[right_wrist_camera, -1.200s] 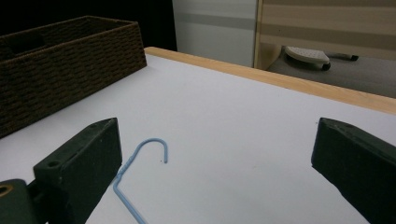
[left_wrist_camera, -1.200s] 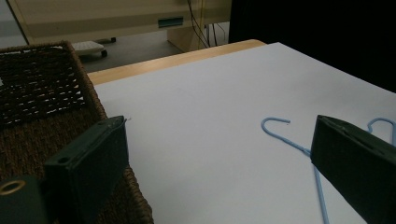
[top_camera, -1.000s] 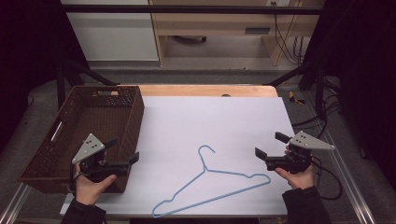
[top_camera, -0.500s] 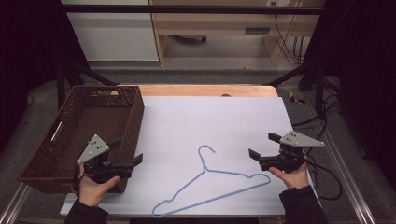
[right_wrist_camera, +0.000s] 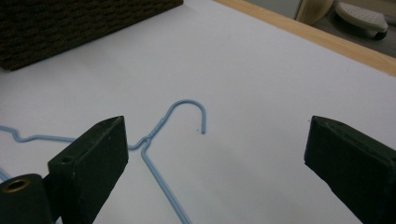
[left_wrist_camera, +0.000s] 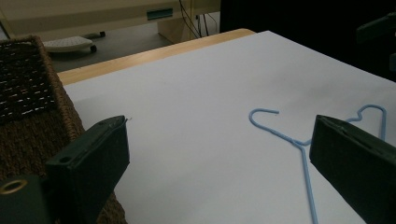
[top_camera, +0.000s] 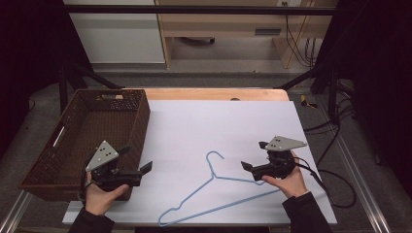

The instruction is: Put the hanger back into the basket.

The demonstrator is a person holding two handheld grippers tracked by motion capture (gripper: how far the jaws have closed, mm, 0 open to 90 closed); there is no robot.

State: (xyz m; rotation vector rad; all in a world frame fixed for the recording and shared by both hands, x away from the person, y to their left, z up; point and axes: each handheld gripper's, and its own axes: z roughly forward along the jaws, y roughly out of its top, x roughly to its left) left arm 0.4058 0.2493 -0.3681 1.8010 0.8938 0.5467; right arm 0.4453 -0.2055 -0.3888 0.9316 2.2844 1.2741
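Since a moment ago the right gripper (top_camera: 254,159) has slid inward from the tabletop's right edge toward the blue wire hanger (top_camera: 212,191), which lies flat near the front edge. Its own view shows the hook (right_wrist_camera: 187,113) between wide-spread jaws. The left gripper (top_camera: 135,160), jaws also wide, is held low beside the empty brown wicker basket (top_camera: 87,132) at the left edge.

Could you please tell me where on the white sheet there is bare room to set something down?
The far half of the white sheet is bare, between the brown woven basket and its right edge. The near middle is crowded: the light blue wire hanger lies between the left hand-held gripper and right hand-held gripper.
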